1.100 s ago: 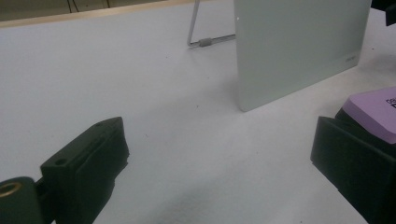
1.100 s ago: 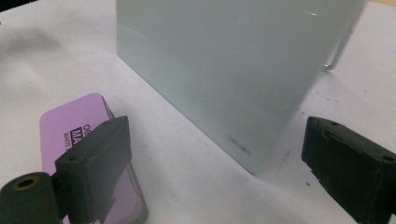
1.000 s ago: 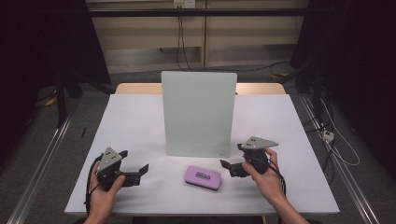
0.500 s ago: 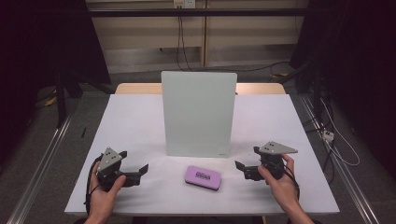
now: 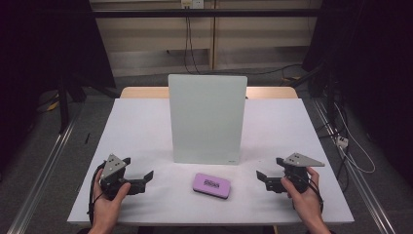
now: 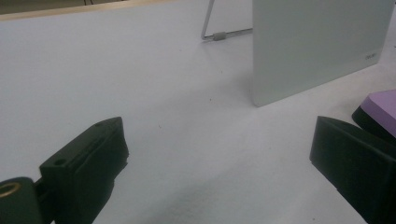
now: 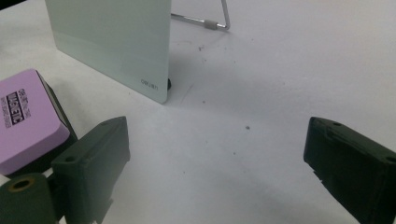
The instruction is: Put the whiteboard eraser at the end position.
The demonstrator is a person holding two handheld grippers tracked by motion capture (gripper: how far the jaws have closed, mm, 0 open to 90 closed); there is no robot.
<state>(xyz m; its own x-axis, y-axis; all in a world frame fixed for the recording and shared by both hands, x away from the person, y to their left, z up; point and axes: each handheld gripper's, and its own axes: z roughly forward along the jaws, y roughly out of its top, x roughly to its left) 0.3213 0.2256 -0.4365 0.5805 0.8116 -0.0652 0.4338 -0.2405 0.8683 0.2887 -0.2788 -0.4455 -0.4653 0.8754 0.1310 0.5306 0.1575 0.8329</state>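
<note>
Plainly, both pairs of jaws stand spread wide and hold nothing: the left gripper [image 5: 141, 179] rests low at the near left of the white table [image 5: 146, 126], the right gripper [image 5: 265, 179] at the near right. Between them, apart from both, lies the purple eraser [image 5: 212, 185], flat on the table. Just behind it stands the upright whiteboard [image 5: 207, 117] on its wire stand [image 7: 212, 22].

Bright evenly lit table [image 5: 146, 126], dark surroundings, soft shadows, blurred near claws
</note>
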